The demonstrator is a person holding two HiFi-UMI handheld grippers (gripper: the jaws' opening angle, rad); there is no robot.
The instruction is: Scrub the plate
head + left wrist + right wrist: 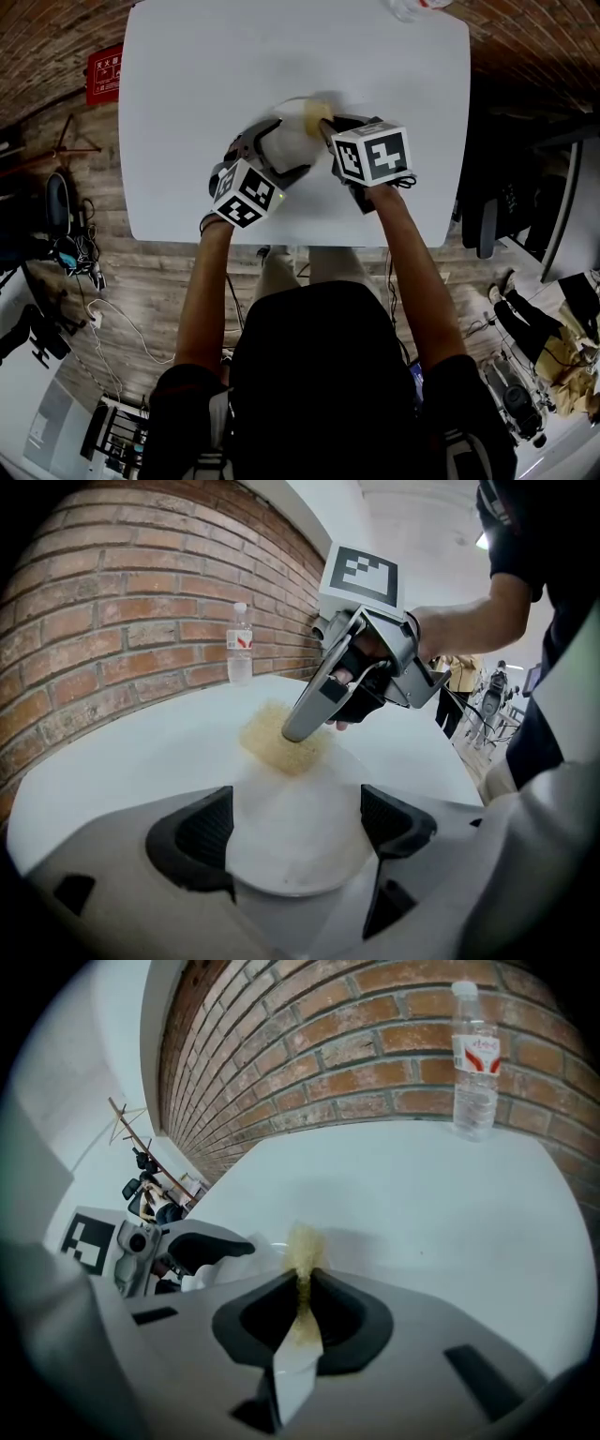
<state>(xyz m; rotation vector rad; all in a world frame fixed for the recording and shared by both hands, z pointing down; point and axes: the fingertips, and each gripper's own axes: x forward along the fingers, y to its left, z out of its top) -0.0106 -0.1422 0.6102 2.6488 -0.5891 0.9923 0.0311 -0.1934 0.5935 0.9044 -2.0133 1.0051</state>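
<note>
Bottle (474, 1058) by brick wall (356, 1044); left tongs (295, 829) pinch plate (281, 794), right tongs (302, 1314) pinch sponge (305, 1246)

White round plate (291, 855) being gripped at its near rim by the left gripper (295, 822), coarse yellow sponge (281, 741) pressing on its far edge, being pinched thin in the right gripper (302, 1299)

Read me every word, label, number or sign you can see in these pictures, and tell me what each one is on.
Nothing here can be read as text.
Red sign on the brick wall: white characters, too small to read.
Red label on the water bottle: white print, too blurred to read.
Cubes on the left gripper and right gripper: black-and-white square patterns only, no words or numbers.
</note>
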